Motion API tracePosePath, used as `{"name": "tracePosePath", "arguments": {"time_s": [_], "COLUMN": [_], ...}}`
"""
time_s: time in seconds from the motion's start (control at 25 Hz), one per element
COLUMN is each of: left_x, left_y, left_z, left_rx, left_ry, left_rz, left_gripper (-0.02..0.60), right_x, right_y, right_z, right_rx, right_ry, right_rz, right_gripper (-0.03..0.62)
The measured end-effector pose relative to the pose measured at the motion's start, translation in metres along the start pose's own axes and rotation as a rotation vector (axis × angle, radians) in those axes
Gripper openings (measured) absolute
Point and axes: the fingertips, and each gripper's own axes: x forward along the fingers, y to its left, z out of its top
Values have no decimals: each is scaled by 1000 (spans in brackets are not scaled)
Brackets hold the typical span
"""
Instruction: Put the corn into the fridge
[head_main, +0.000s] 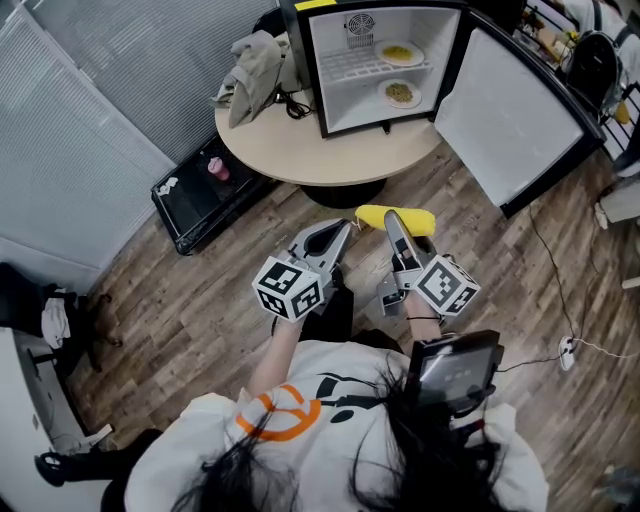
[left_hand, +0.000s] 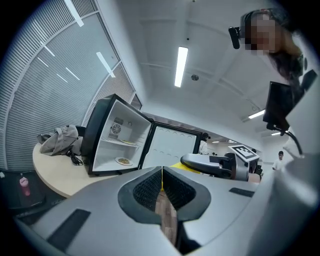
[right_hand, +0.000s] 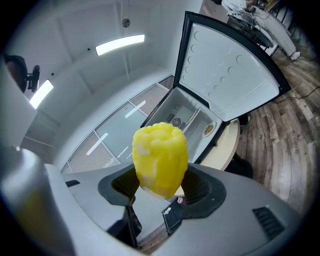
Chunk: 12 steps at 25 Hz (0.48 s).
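Head view shows the left gripper (head_main: 338, 236) with its jaws pressed together on nothing, held over the wooden floor (head_main: 200, 290) just beside the right gripper (head_main: 394, 224), whose jaws clamp the yellow corn (head_main: 420, 221) crosswise. Beyond them the round table (head_main: 300, 150) carries the small fridge (head_main: 318, 80), with an upper plate (head_main: 400, 53) and a lower plate (head_main: 400, 94) of food inside and its door (head_main: 505, 120) swung wide to the right. The corn hangs in the air, well apart from the fridge.
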Motion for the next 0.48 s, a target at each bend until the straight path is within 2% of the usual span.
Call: {"name": "tracePosePath", "arguments": {"time_s": [0.48], "left_x": [44], "left_y": [47], "left_z": [-1], "left_rx": [-21], "left_ry": [55], "left_rz": [-3], "left_gripper": [12], "right_x": [48], "right_y": [-33], "right_z": [10], "right_rx": [30], "right_ry": [21], "right_rz": [-36], "right_gripper": [253]}}
